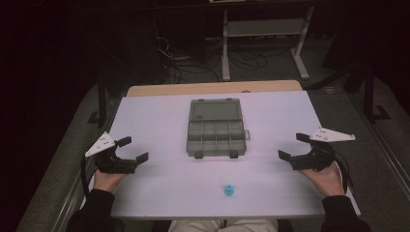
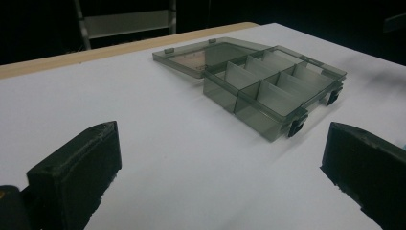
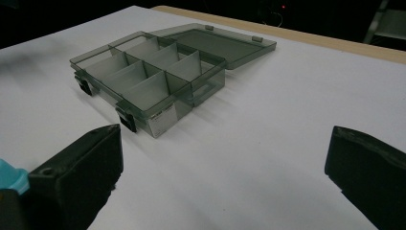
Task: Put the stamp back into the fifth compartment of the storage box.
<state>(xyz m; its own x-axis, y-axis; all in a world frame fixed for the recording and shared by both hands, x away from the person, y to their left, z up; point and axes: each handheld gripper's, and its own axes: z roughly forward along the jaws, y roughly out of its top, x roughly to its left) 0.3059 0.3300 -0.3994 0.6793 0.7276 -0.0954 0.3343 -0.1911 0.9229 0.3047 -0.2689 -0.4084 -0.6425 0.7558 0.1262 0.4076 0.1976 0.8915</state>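
Both claws spread and empty, so best to swing the right claw point(image 1: 294, 146) down-left to the blue cap point(image 1: 229, 190), pinch low, then carry forward to the box point(image 1: 215, 127); left claw point(image 1: 133, 149) idle.

Both tools are matte black, the left gripper point(image 1: 133, 149) and the right gripper point(image 1: 295, 146) each built as two blocky, square-tipped jaws on a chunky body. Each one carries a pale grey three-cornered plate on top, dotted with small holes, and a dark cable trails back from the rear. Dark long sleeves cover both forearms to the wrist, with light trousers at the table's near edge.
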